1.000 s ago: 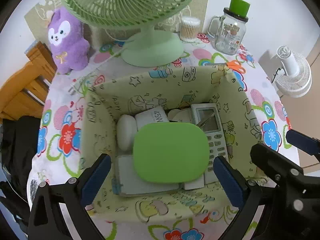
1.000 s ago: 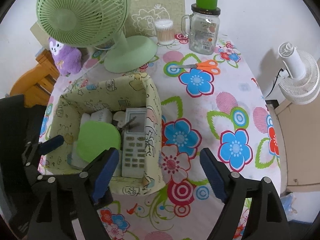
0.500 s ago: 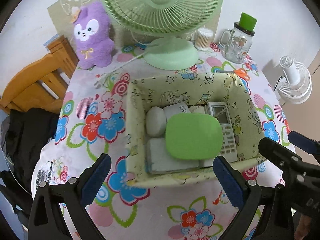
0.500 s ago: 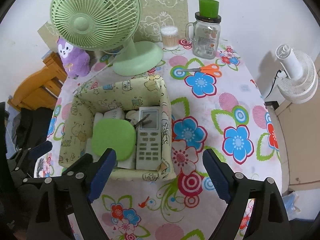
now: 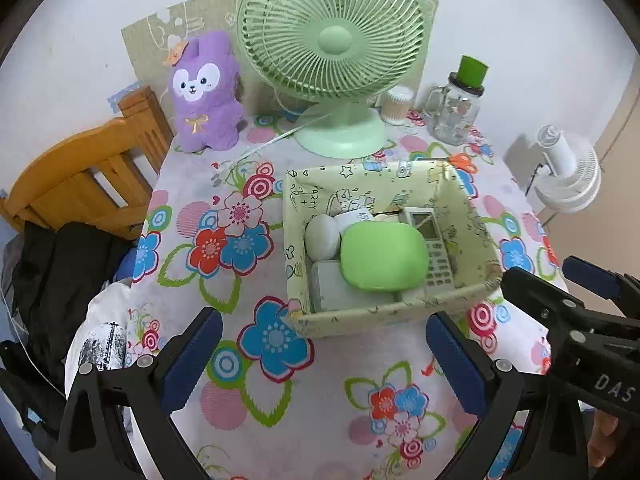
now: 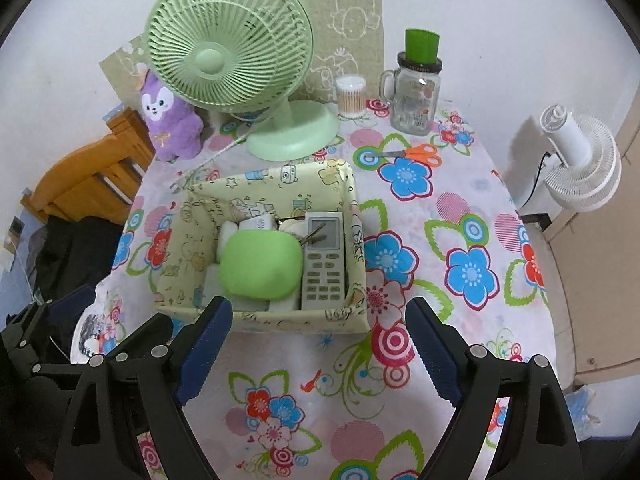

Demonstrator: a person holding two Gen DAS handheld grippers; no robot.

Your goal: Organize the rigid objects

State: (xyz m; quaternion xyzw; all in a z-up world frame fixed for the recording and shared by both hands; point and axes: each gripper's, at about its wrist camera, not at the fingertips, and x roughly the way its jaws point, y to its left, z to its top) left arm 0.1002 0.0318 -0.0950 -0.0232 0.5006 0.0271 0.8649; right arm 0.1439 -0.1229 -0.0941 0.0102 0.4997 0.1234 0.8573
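Both claws have pulled back and up from the fabric bin [image 5: 390,312] since a second ago; it filled the left view then and now sits well ahead of the fingers. The left claw [image 5: 320,360] stands spread wide and empty, with the bin ahead and slightly to its right. The right claw [image 6: 316,348] is likewise released, nothing between its blue pads, and the bin lies ahead and slightly to its left, nearer than in the other view.

Inside the soft, cartoon-printed bin lie the rigid pieces: a smooth rounded green case [image 6: 260,260] on top, a hard grey remote [image 6: 324,264] along the right wall with its long axis pointing away from the claw, and a white egg-shaped piece [image 5: 322,236].

Orange-handled scissors [image 6: 416,154] are loose on the flowered tabletop [image 6: 460,220], far ahead and right of the right claw, so that hand seems better placed for them.
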